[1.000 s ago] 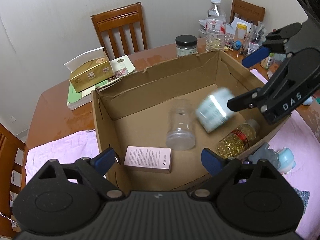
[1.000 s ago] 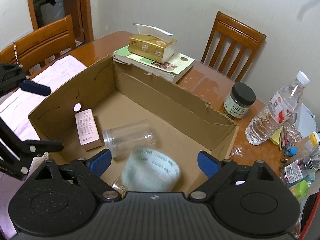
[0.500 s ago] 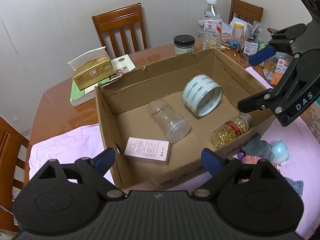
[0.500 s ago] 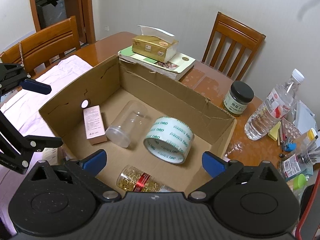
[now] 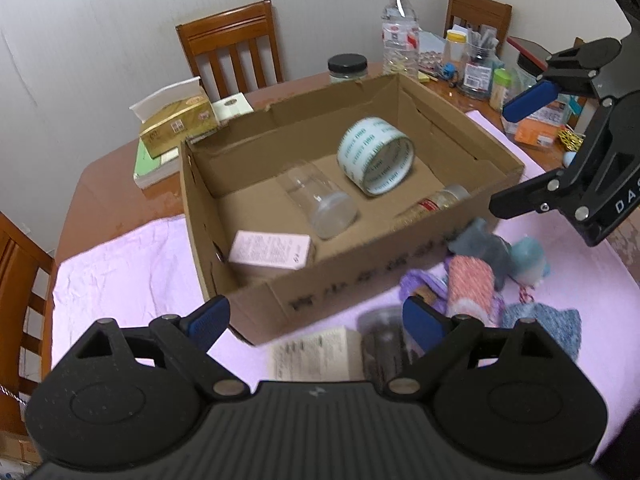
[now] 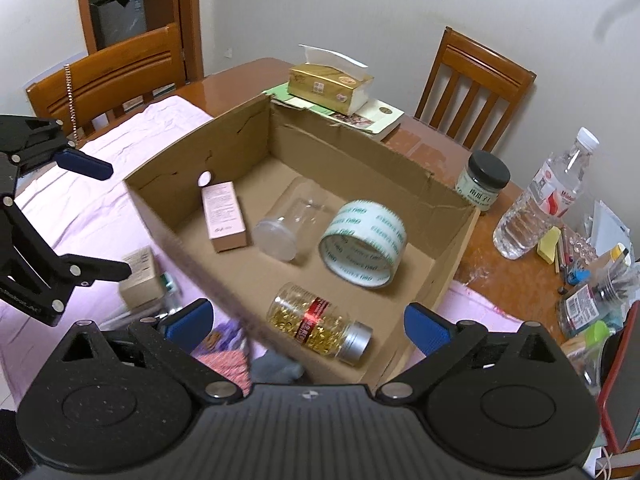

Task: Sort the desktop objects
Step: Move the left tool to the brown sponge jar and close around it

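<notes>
Cardboard box (image 6: 416, 184), frame centre: tape roll (image 6: 363, 243), clear jar (image 6: 290, 224), pink carton (image 6: 224, 216), capsule bottle (image 6: 320, 322) inside. Right gripper (image 6: 308, 322) at lower edge, agape, empty. Left gripper (image 5: 316, 318) likewise spread, nothing held. Tissue box (image 6: 330, 86) upper centre.

The open cardboard box (image 6: 436, 292) holds 4 things. A white tape roll (image 6: 363, 243) with green print leans tilted near the middle. Just beside it a clear jar (image 6: 286, 225) lies on its side. A pink carton (image 6: 225, 216) lies flat by the box wall, near the jar. A capsule bottle (image 6: 320, 322) with a red label and silver cap lies on its side by the near wall.
</notes>
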Available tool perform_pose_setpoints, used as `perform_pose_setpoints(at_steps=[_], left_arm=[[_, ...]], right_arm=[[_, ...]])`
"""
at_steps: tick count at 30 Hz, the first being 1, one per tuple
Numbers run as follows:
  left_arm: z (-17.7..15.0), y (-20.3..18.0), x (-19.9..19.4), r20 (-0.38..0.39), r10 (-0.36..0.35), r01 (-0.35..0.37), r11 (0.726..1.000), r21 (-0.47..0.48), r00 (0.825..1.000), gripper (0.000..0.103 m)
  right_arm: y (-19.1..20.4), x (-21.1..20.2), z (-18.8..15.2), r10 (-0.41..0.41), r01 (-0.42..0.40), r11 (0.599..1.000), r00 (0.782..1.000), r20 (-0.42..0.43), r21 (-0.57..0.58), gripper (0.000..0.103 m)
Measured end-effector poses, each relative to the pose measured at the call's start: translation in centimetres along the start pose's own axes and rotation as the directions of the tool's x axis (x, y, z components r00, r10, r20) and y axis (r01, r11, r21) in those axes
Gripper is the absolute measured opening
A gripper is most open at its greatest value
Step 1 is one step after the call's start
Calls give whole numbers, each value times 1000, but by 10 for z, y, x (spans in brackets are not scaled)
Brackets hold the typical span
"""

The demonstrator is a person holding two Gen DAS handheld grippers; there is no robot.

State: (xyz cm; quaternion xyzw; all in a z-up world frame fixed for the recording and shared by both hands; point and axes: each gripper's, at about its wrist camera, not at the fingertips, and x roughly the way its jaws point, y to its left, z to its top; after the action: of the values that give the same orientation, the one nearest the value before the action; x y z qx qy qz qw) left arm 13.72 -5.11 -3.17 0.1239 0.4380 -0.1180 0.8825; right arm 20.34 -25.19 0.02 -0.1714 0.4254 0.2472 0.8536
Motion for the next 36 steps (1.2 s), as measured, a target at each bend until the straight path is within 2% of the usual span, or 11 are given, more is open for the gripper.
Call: perform_pose_setpoints(at_steps=[9, 14, 20, 32, 36], left_arm=[[-26, -16, -2, -15, -34, 34, 999, -31, 999, 93], [-38, -22, 1, -22, -19, 18, 999, -44, 1000, 93], [-52, -26, 5, -23, -50, 49, 997, -57, 998, 93], [-60, -39, 18, -13, -86, 85, 994, -66, 996, 93], [-60, -43, 27, -23, -102, 100, 992, -74, 995, 87]], right_arm=[[24, -9, -27, 9, -9, 1000, 1000, -11, -2, 103], [35, -12, -41, 10, -10, 1000, 1000, -19, 12, 103], [46, -12, -56, 17, -16, 999, 999, -34, 34, 103], [56, -15, -86, -42, 45, 997, 998, -52, 66, 103], [55, -19, -94, -45, 50, 995, 997, -56, 90, 103]])
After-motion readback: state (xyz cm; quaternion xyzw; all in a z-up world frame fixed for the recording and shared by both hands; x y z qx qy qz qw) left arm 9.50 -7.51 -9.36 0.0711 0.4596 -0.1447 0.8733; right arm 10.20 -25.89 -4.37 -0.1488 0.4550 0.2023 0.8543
